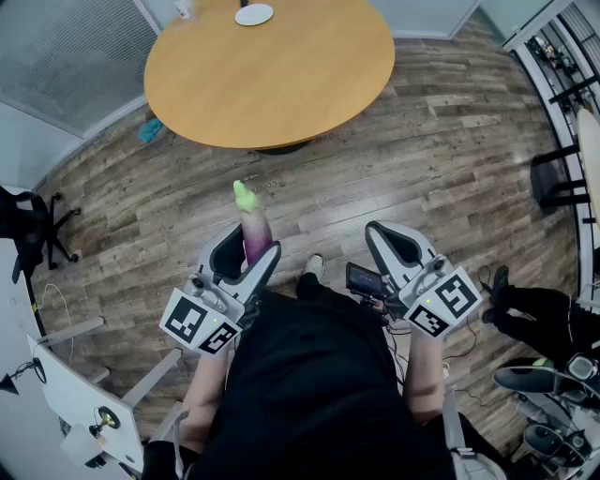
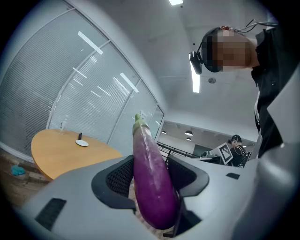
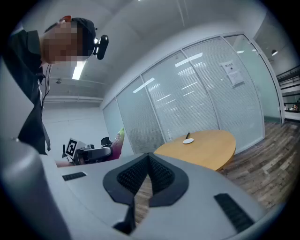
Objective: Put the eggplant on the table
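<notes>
A purple eggplant (image 1: 255,234) with a green stem stands between the jaws of my left gripper (image 1: 248,247), stem pointing away from me towards the round wooden table (image 1: 272,75). In the left gripper view the eggplant (image 2: 152,178) fills the gap of the left gripper (image 2: 151,166), and both pads press its sides. My right gripper (image 1: 386,236) hovers level beside it over the wooden floor, shut with nothing in it. In the right gripper view the right gripper (image 3: 149,157) has its pads meeting at the tips, and the table (image 3: 206,145) lies ahead.
A small white plate (image 1: 254,14) sits at the table's far edge. A black office chair (image 1: 28,225) stands at the left, a black chair (image 1: 553,183) at the right. A teal object (image 1: 150,129) lies on the floor by the table. Glass walls with blinds surround the room.
</notes>
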`<state>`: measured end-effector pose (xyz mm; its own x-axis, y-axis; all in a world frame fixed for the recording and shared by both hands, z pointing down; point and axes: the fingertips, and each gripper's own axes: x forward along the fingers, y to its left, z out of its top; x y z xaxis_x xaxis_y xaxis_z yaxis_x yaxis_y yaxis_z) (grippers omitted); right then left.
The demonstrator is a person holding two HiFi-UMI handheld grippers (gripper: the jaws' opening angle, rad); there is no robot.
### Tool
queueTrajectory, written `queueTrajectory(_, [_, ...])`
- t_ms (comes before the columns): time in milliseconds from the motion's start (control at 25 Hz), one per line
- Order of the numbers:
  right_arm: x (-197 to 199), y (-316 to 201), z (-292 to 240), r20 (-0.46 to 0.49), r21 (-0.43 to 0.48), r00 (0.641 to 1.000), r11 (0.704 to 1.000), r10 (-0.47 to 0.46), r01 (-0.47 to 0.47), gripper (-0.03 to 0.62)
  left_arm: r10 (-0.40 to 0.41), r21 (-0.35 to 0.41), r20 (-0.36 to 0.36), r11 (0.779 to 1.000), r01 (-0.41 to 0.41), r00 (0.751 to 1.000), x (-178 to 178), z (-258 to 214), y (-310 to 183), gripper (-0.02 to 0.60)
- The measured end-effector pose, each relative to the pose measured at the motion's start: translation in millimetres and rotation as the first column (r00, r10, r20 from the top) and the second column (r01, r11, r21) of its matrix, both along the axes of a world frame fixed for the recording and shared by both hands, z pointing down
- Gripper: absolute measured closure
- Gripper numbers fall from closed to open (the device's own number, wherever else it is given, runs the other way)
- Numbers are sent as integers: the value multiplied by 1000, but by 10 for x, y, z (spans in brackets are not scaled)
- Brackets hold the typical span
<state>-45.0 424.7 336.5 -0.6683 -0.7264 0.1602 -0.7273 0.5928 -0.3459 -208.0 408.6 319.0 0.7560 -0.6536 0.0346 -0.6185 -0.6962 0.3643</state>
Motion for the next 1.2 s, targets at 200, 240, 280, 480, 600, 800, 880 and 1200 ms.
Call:
queueTrajectory(200, [90, -16, -2, 11, 8, 1000, 1000, 12, -12, 577, 25, 5, 13, 1000, -25, 1000, 130, -11, -20, 345])
queueTrajectory(240, [101, -11, -15, 19, 12, 1000, 1000, 11, -11, 577, 28, 6, 17, 1000, -28, 999, 150, -18, -14, 347])
queueTrajectory(280, [110, -4, -25, 23, 16, 1000, 1000, 9, -10, 577, 31, 5, 18, 1000, -31, 999, 170, -24, -7, 347])
queueTrajectory(480, [198, 39, 22, 26, 11, 1000, 1000, 8, -8, 577, 44, 10, 30, 999, -44, 999, 302, -41, 45, 347])
queueTrajectory(600, [217, 94, 84, 20, -6, 1000, 1000, 4, -4, 577, 28, -5, 42, 1000, -27, 999, 335, -26, 77, 347])
queueTrajectory(800, [281, 102, 189, 25, -38, 999, 999, 21, -20, 577, 1, -35, 47, 999, 1, 999, 343, 41, 57, 347])
queueTrajectory(880, [295, 119, 236, 30, -53, 999, 998, 35, -33, 577, 0, -25, 61, 1000, 2, 998, 331, 45, 68, 347])
queueTrajectory(1200, [386, 86, 344, 22, -94, 998, 994, 62, -60, 577, 13, -37, 60, 999, -10, 998, 410, 47, -132, 347])
